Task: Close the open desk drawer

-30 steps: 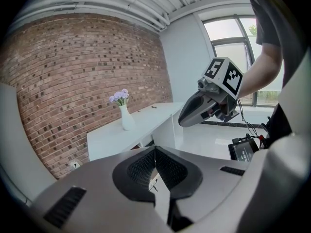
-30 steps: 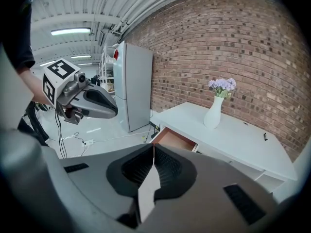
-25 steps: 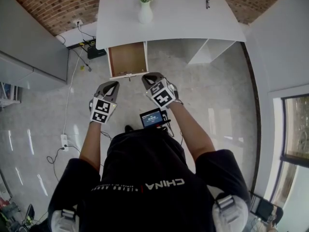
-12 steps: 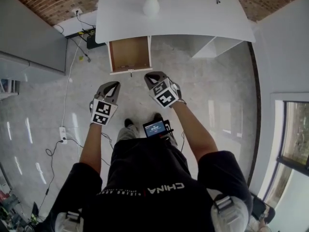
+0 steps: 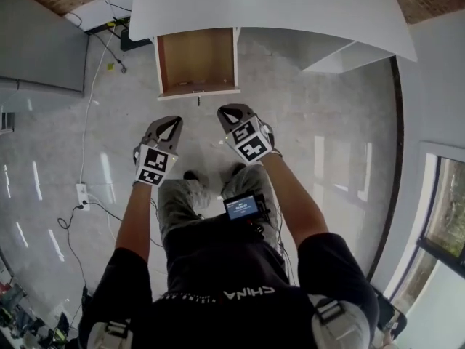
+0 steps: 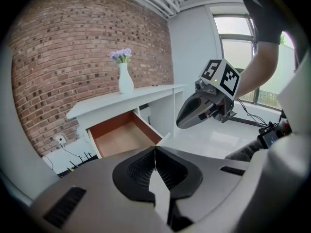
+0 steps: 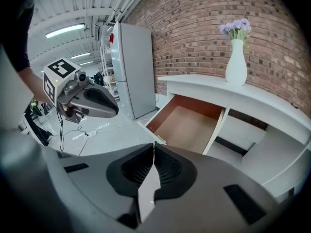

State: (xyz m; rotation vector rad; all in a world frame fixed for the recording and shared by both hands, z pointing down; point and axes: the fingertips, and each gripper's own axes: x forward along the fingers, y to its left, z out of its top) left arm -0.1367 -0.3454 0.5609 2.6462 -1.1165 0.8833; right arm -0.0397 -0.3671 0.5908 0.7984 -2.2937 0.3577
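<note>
Nearest to you, a small lit screen (image 5: 242, 207) sits at your waist, and both forearms reach forward past it, side by side. Your left gripper (image 5: 168, 123) has its jaws pressed together, tip against tip, with nothing between them. Your right gripper (image 5: 231, 113) shows the same state: jaws together and empty. The two hover near each other but apart over the pale glossy floor (image 5: 305, 144), the right one slightly farther forward. A white power strip (image 5: 81, 193) lies on the floor well off to your left.

Beyond the grippers, across a strip of bare floor, the desk drawer (image 5: 197, 60) stands pulled out toward you from under the left part of the white desk (image 5: 290, 9). Its white front panel faces you, and its brown wooden bottom is in full view. Neither gripper touches it: the left one lies on the near side of the panel's left half, the right one on the near side of its right end.

Farther still, a white vase (image 6: 125, 80) with lilac flowers (image 6: 121, 55) stands on the desk top. A red brick wall (image 7: 204, 23) rises behind the desk, and a tall grey cabinet (image 7: 131, 67) stands at far left.
</note>
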